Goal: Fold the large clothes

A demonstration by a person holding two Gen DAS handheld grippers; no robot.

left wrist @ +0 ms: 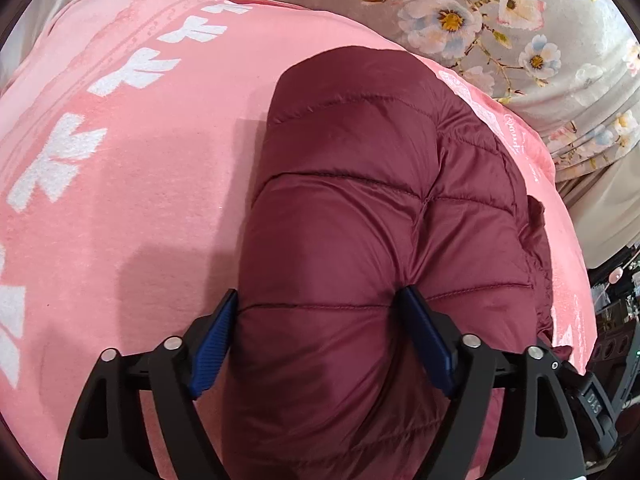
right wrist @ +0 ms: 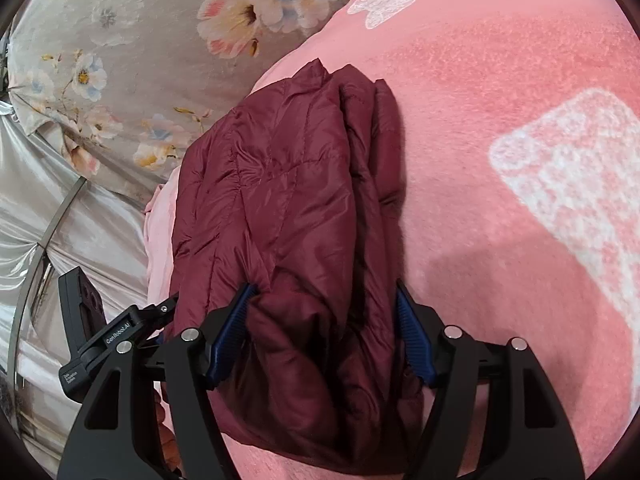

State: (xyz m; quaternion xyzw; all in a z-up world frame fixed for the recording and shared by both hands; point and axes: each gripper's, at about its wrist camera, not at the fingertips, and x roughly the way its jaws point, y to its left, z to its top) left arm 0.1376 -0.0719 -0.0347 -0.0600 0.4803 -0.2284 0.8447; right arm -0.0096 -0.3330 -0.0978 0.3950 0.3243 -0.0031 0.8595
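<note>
On the pink blanket [left wrist: 132, 184] lies the maroon quilted jacket [left wrist: 340, 208], folded into a thick bundle; in the right wrist view the jacket [right wrist: 288, 208] sits near the blanket [right wrist: 500, 128] edge, stacked layers visible along its right side.

Left gripper [left wrist: 320, 328]: blue pads [left wrist: 214, 344] set wide, pressed into either side of the puffy bundle, fabric bulging between them. Clamped on the jacket, loosely by the look of it; how hard the squeeze is can't be read.

Right gripper [right wrist: 322, 328]: same picture, pads [right wrist: 230, 332] dug into the jacket's flanks, fabric creased at the left pad. Clamped on the jacket.

Hidden or cut off:
- Jacket's near end drops below both gripper frames, out of sight.
- Sleeves, collar, zipper not identifiable; all tucked inside the fold.
- Blanket's white print [left wrist: 56, 160] is cropped and distorted by the fisheye; small script near the edge is illegible.
- Left gripper's body [right wrist: 96, 336] shows at the lower left of the right wrist view, its fingers hidden behind the jacket.

Floral bedsheet [left wrist: 500, 28] lies beyond the blanket. Silvery fabric [right wrist: 60, 208] at the left is crumpled, identity unclear.
</note>
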